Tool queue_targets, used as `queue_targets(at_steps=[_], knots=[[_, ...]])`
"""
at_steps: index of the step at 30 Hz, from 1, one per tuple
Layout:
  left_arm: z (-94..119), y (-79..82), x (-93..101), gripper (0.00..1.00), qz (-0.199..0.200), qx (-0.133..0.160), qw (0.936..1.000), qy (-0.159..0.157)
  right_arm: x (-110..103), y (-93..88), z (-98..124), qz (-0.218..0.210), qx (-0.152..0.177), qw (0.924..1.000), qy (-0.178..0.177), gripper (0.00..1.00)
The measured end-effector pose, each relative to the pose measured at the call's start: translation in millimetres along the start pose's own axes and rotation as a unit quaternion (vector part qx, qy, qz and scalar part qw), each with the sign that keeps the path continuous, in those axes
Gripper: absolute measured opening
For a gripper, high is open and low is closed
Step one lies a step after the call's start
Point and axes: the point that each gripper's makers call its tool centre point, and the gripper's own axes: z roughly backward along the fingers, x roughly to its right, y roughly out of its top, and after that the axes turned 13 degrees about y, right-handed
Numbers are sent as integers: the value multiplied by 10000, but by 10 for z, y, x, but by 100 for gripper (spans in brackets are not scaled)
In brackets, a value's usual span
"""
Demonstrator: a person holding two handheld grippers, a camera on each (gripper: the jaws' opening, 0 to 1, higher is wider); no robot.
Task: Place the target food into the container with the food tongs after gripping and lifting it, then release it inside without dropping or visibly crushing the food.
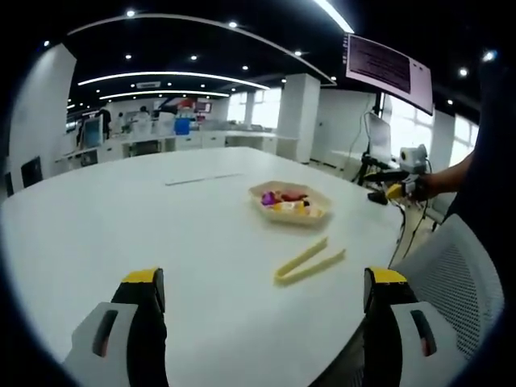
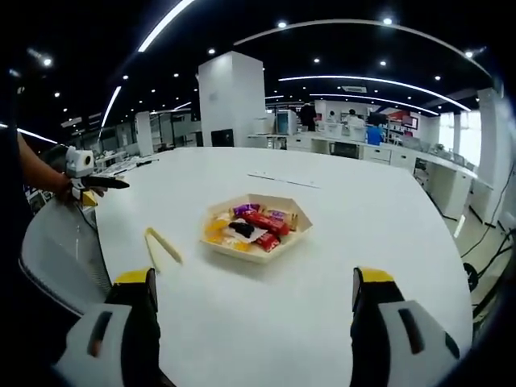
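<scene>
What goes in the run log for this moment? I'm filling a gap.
phase: pre-grasp | left gripper: open, empty | right gripper: open, empty | tongs: on table, untouched | tray: holds snacks

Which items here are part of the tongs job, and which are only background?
Job: food tongs, lying on the table; hexagonal tray of wrapped snacks; left gripper and right gripper, both open.

Background: mesh chair, hanging screen, thin strip on the table.

Bright ceiling strips, even light — edges fisheye-warped, slightly soft.
</scene>
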Motion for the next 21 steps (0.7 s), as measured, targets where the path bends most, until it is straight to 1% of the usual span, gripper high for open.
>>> queue_targets(at_steps=[4,9,12,21], knots=[[2,7,-8,99,2,22,10000,8,-22,0,-14,-9,3,10000,26,100],[-2,2,-11,99,1,14,10000,16,2,-3,-13,-54,33,10000,18,100],[-3,0,-15,99,13,15,10000,13,13,39,-3,9,144,9999,6,100],[2,-5,-31,99,4,0,10000,56,18,11,-36,5,81,10000,14,100]])
